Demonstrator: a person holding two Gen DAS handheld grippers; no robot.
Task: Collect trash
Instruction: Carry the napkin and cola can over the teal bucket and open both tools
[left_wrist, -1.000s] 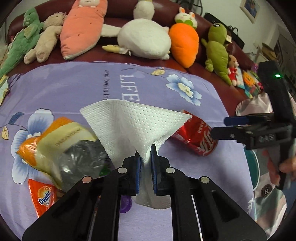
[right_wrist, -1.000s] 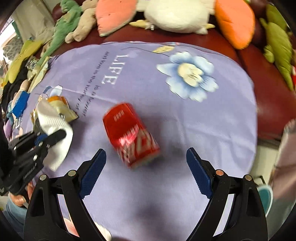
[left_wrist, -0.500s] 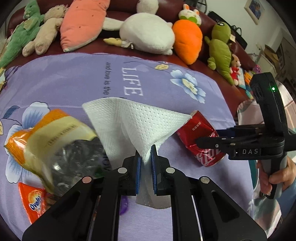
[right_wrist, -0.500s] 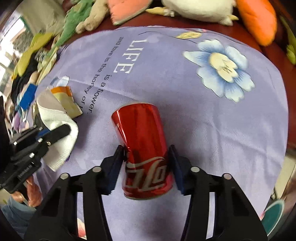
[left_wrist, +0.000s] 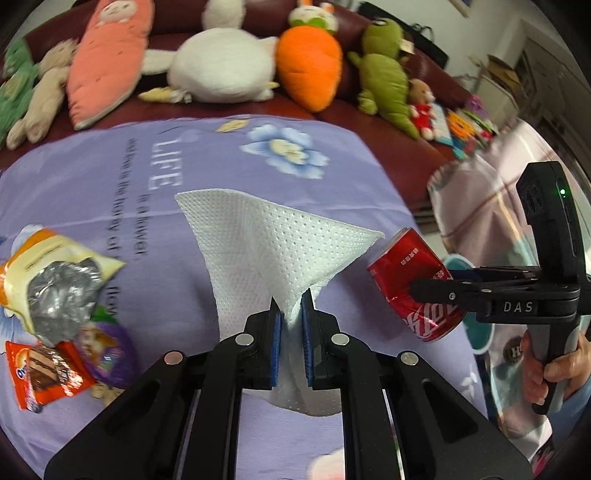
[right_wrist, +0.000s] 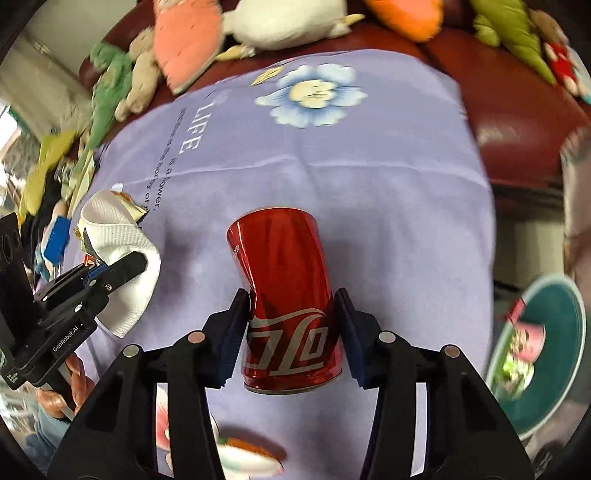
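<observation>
Purple flowered cloth (left_wrist: 110, 177) covered the worktop. Both hands were loaded, mid-collection. Right gripper (right_wrist: 293, 325) fingers had just closed, clamped on the dented red can (right_wrist: 284, 295), apparently lifted off the cloth. Left gripper (left_wrist: 291, 310) fingers pinched the white paper towel (left_wrist: 266, 243). Next: carry both to a bin, none clearly visible. Snack wrappers (left_wrist: 55, 302) remained at left; nothing blocked the way.

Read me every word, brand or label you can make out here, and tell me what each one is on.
"LIFE": purple cloth
"is a flower": cloth, smaller print; the remainder is blurred
"DAS": right gripper
"GenRobot.AI": left gripper
Coca-Cola script: red can
"Ova...": orange wrapper, cut off
Can's small print: unreadable
</observation>
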